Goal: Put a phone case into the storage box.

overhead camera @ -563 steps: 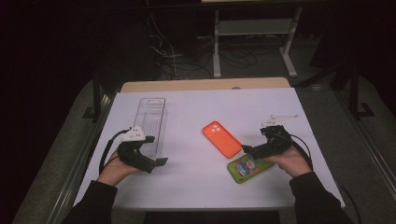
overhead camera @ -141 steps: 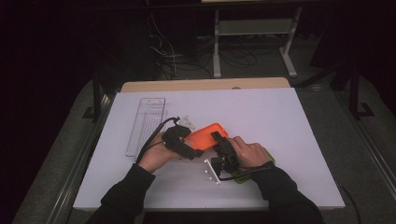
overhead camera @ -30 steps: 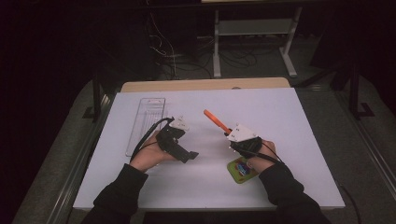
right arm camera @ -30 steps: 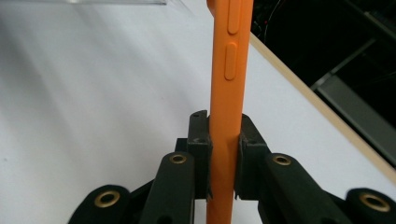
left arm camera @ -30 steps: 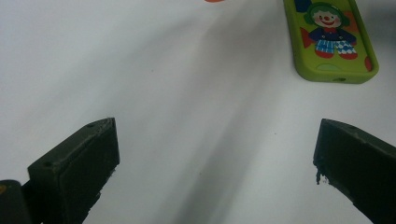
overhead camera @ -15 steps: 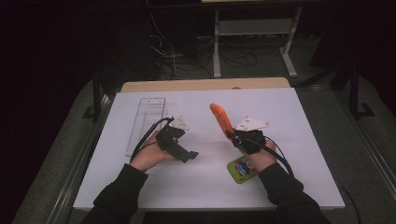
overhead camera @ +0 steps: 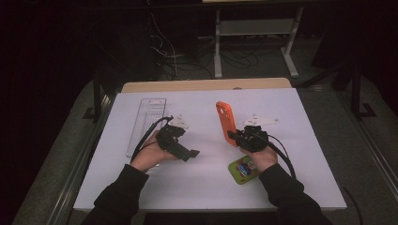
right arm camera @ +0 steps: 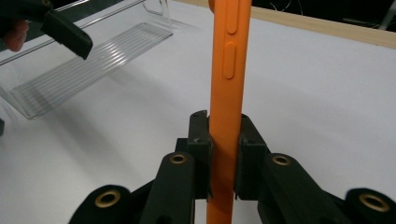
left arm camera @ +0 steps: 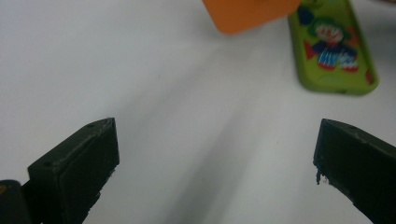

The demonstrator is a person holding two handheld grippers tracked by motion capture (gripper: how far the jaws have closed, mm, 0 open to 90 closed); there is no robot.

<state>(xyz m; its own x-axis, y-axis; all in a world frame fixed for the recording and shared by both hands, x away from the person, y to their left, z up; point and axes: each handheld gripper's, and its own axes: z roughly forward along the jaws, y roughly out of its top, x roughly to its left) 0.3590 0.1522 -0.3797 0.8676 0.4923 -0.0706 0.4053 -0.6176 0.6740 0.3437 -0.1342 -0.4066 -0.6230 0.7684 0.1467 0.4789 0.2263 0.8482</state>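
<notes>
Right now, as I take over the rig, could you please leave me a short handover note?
Right gripper: jaws shut on the orange phone case, held on edge above the table.
Left gripper: jaws open, holding nothing, low over the white table.
Green phone case: flat on the table beside the right hand.
Clear slotted rack: far left, no case in it.
Done: orange case picked up.
Left: probably standing both cases in the rack.
</notes>
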